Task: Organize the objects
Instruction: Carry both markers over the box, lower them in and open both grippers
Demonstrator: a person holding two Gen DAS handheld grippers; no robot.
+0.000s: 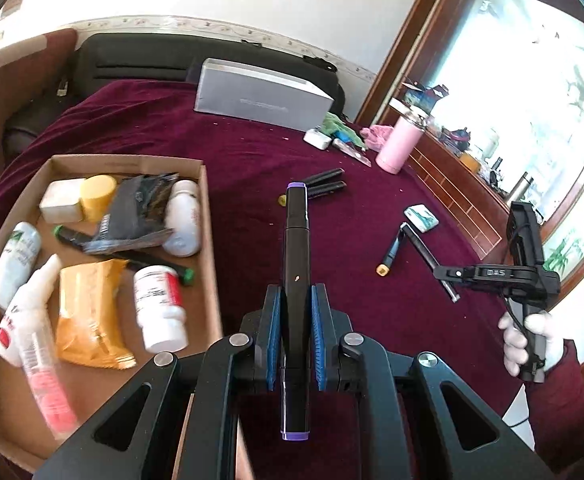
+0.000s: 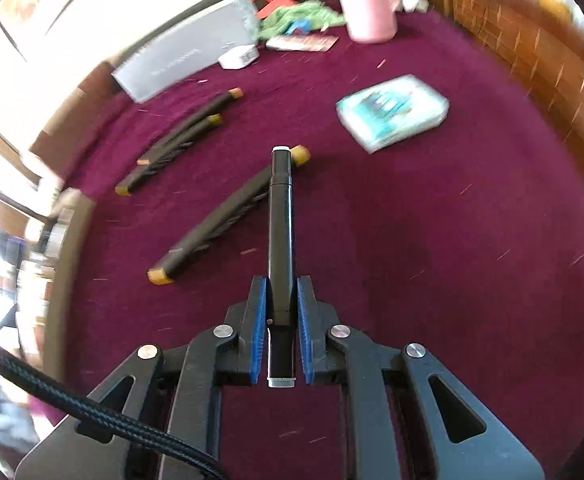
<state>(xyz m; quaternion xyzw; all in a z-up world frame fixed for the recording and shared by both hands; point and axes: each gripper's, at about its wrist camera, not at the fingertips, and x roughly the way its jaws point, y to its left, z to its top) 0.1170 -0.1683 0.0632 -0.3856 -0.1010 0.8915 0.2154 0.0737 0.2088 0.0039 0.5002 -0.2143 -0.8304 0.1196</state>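
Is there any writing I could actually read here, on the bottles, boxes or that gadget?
Nothing reads with certainty.
Right gripper: light characters on its black body, roughly "045", unsure.
White bottle with red label in the cardboard box: print too blurred.
Grey box: faint line, too small.
Teal packet: blurred.

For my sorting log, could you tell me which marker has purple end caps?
The marker gripped in the left gripper; the right gripper's marker has white caps, and those on the cloth show yellow-orange.
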